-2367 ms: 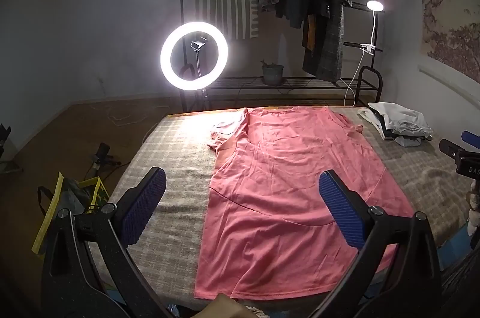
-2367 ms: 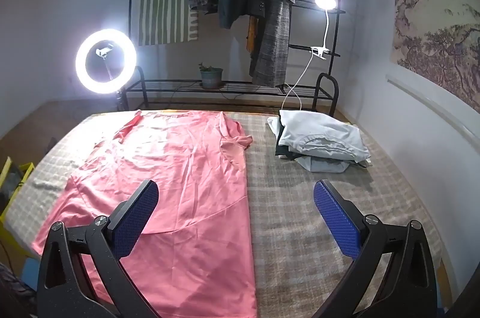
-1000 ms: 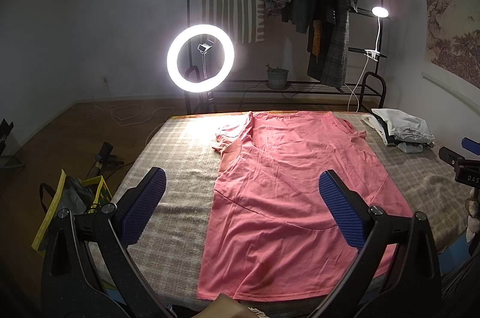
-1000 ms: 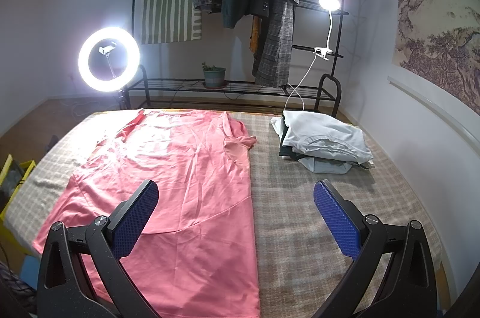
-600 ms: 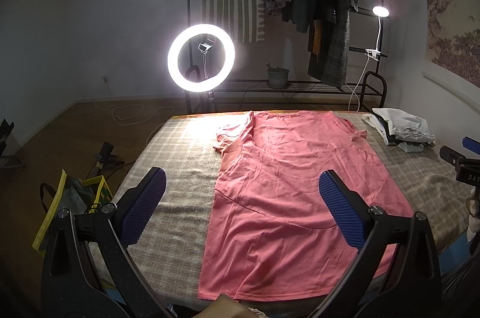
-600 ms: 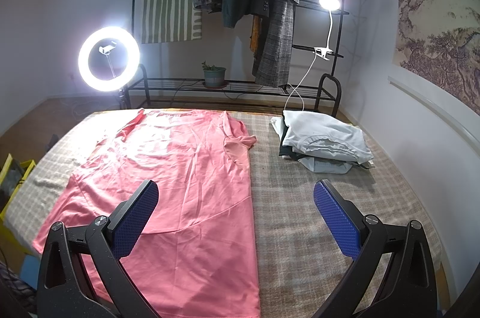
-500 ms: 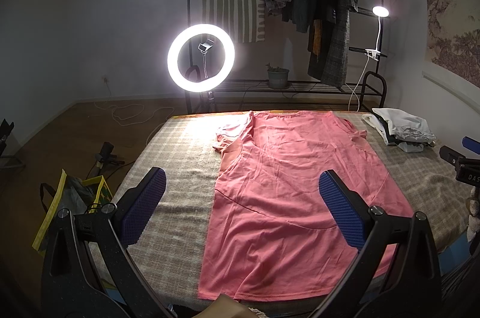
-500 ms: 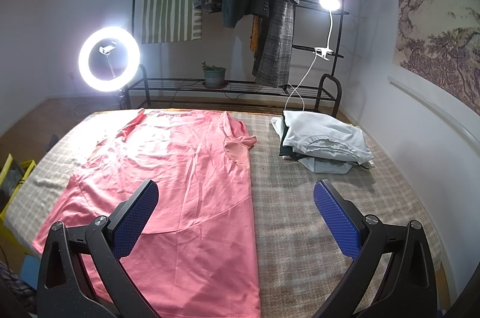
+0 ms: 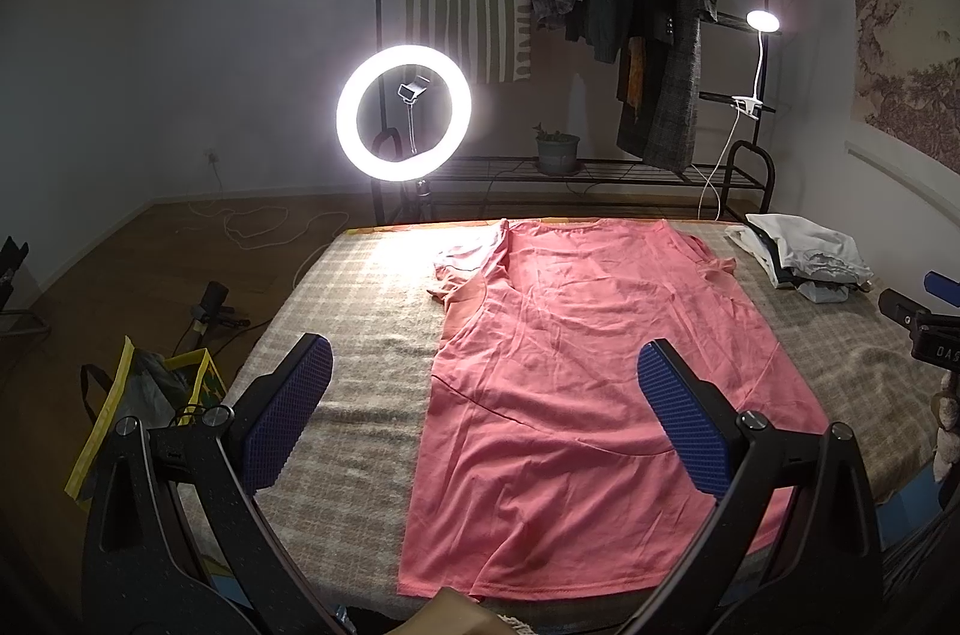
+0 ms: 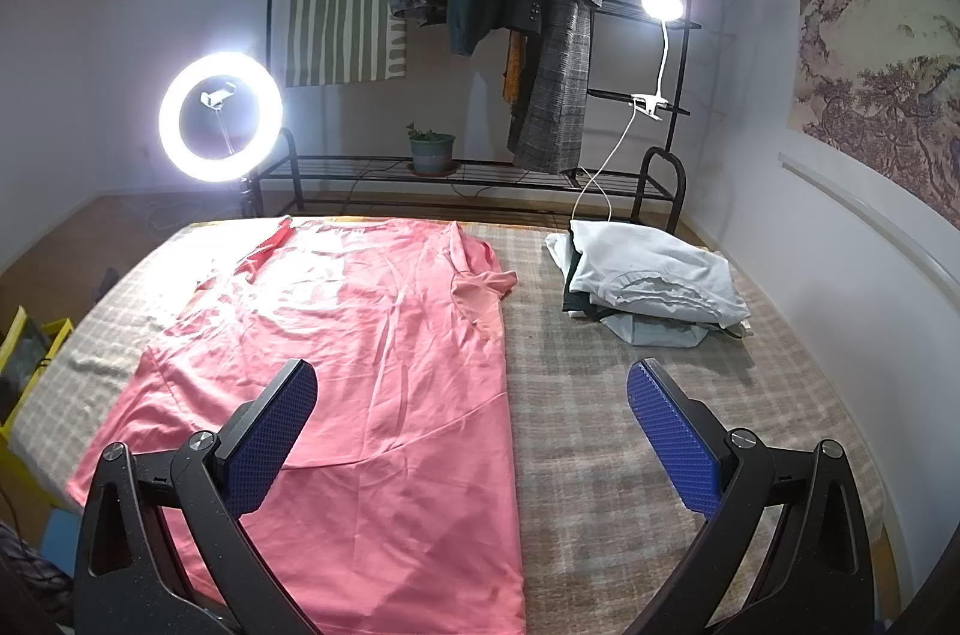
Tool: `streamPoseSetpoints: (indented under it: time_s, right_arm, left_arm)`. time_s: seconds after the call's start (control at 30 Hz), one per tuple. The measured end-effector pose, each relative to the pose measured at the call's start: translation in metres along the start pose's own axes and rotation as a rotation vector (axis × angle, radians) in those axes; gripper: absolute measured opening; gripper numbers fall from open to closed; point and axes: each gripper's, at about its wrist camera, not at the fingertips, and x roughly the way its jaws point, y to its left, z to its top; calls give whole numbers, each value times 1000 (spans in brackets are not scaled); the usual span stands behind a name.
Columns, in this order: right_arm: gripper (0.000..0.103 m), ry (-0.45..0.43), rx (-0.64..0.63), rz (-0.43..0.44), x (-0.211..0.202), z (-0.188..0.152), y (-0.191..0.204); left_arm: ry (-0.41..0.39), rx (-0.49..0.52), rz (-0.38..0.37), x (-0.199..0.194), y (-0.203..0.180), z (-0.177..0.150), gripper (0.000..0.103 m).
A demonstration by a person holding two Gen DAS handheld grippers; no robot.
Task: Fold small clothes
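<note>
Pink shirt (image 9: 588,371) spread flat on the plaid bed, sleeves folded inward

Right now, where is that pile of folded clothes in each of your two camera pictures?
Left wrist view: the pile lies at the far right, beyond the pink shirt.
Right wrist view: the pile lies right of centre, beside the shirt.
Shared landmark: the ring light.

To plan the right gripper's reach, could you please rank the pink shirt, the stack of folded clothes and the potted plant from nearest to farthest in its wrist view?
1. Pink shirt: under the right gripper, to its left.
2. Stack of folded clothes: ahead, to the right.
3. Potted plant: on the far rack's low shelf.
</note>
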Motion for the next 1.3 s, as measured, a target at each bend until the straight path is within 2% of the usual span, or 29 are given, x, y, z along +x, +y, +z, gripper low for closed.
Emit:
streamPoseSetpoints:
  time_s: [0.27,0.5,0.57,0.67,0.8,0.97,1.17,1.3]
  right_arm:
    - [103,-18,8,2,0,0,8]
    - [103,3,47,64,17,13,4]
    - [102,27,55,104,25,20,6]
    - [93,55,41,160,36,33,15]
    - [88,96,19,261,57,61,39]
    - [82,160,-11,399,86,98,87]
    - [82,235,-20,515,122,133,141]
    - [82,283,-28,550,157,155,178]
  left_arm:
    - [17,-15,7,3,9,-5,103]
    - [70,-128,-37,14,33,-27,103]
    - [97,-162,-32,17,39,-36,98]
    - [167,-233,-33,26,51,-53,88]
    - [279,-372,-33,42,71,-83,70]
    - [389,-496,10,61,91,-126,59]
    - [470,-543,30,83,100,-155,59]
    - [506,-557,16,98,99,-162,58]
